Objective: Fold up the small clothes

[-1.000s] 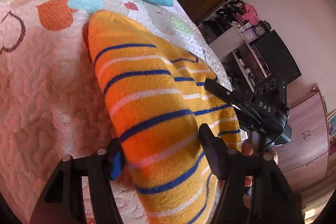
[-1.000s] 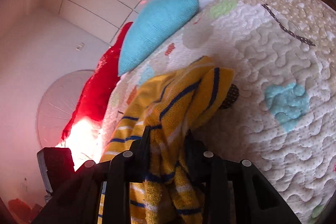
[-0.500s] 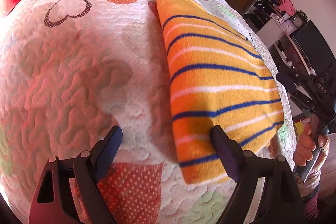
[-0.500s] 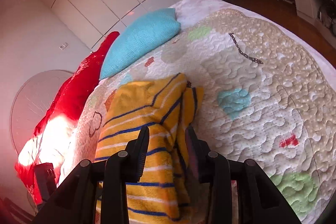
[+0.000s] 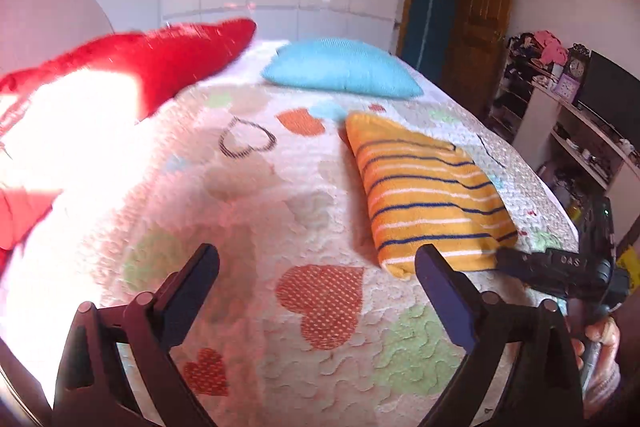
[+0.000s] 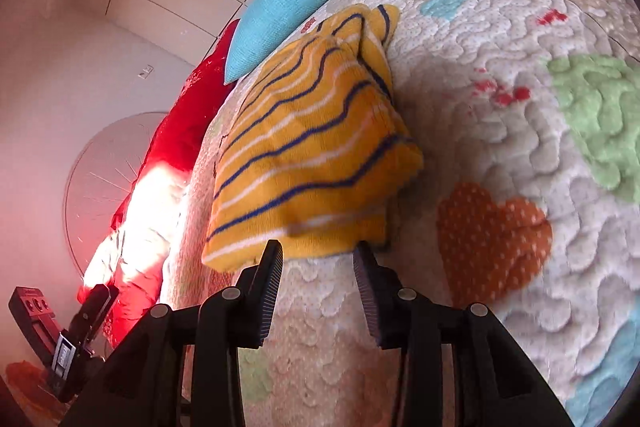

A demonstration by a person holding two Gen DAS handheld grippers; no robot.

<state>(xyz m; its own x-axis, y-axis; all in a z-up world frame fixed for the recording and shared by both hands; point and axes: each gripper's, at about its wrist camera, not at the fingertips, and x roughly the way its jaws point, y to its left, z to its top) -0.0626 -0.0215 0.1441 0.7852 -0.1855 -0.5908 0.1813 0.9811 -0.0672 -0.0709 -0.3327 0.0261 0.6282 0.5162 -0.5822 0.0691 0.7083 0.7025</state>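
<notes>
— What covers the bed?
— A heart-patterned quilt [image 5: 256, 211], with a turquoise pillow [image 5: 340, 69] and a red cushion [image 5: 160, 55] at the far end.
— And the garment?
— The folded orange striped top [image 5: 428, 195] lies right of centre, near the quilt's right edge; bare quilt spreads left.
— The tools?
— The left gripper [image 5: 316, 275] is spread wide, holding nothing. The right gripper [image 6: 318, 261] is released, fingertips at the top's near hem.

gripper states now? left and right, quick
Left gripper: open, holding nothing, above the quilt.
Right gripper: open, empty, fingers at the near edge of the folded garment.
</notes>
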